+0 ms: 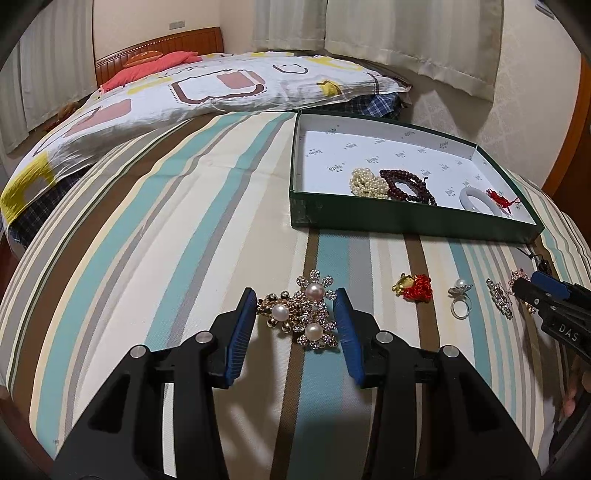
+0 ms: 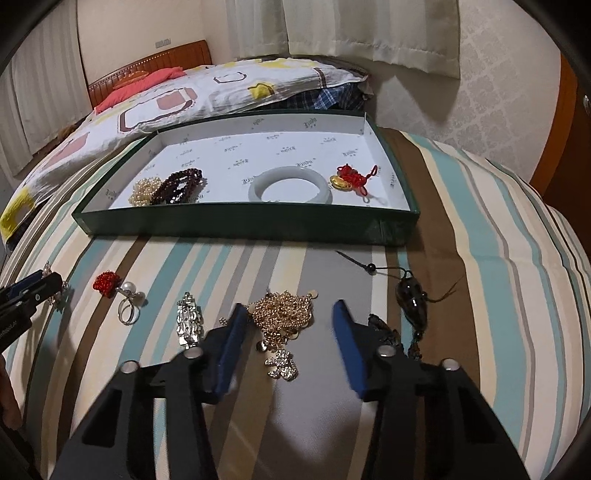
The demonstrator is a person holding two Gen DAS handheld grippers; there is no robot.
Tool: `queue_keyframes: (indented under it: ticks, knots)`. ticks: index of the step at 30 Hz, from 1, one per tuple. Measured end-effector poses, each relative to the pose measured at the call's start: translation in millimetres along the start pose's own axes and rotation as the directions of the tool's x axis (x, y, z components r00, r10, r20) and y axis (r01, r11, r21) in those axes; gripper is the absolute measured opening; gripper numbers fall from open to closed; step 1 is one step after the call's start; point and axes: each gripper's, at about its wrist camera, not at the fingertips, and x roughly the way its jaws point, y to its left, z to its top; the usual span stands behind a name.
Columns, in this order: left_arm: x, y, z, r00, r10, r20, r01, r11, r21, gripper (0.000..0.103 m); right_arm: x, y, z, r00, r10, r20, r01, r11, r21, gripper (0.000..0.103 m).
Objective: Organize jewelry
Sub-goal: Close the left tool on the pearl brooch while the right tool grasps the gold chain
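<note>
A green box [image 1: 406, 218] [image 2: 236, 227] on the striped bed holds a pearl strand [image 1: 365, 184], dark red beads [image 1: 406, 184], a white bangle [image 2: 290, 182] and a red knot charm [image 2: 354, 177]. My left gripper [image 1: 295, 314] is open, its fingers on either side of a pile of pearl and rhinestone brooches [image 1: 303, 314]. My right gripper [image 2: 286, 321] is open around a gold chain pile [image 2: 284, 314] with a rhinestone pendant [image 2: 282, 363]. A red charm [image 1: 415, 288], a pearl ring [image 1: 460, 299] and a silver brooch [image 2: 190, 321] lie between the grippers.
A dark beaded pendant on a cord [image 2: 412, 299] lies right of my right gripper. A patterned quilt [image 1: 177, 96] is heaped behind the box, with a wooden headboard [image 1: 159, 48] and curtains [image 1: 406, 33] beyond. The bed edge drops off on the right.
</note>
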Motion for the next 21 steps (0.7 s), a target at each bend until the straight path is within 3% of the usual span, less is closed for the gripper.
queue_keyframes:
  ticks: [2,4,11,21]
  knots:
    - [-0.1,-0.2,-0.5,1.0,0.0,0.0,0.0,1.0,0.0,0.042,-2.2,1.4,-2.0,1.0,0.022,0.002,-0.022,1.0,-0.008,0.023]
    - [0.1,0.2,-0.5,1.0,0.0,0.0,0.0,1.0,-0.001,0.042,-2.4,2.6,-2.3,0.999,0.034,0.002,-0.034,0.999,-0.013,0.017]
    - [0.3,1.1,-0.3,1.0,-0.002,0.0,0.002,1.0,-0.004,0.042,-10.1,-0.4,-4.4,0.998,0.047,0.037,-0.047,0.999,0.005,0.012]
    - [-0.8,2.1,0.5,1.0,-0.006,0.003,0.006,1.0,-0.01,0.042,-20.5,-2.6,-3.8,0.995,0.048,0.084,-0.05,0.999,0.016,0.012]
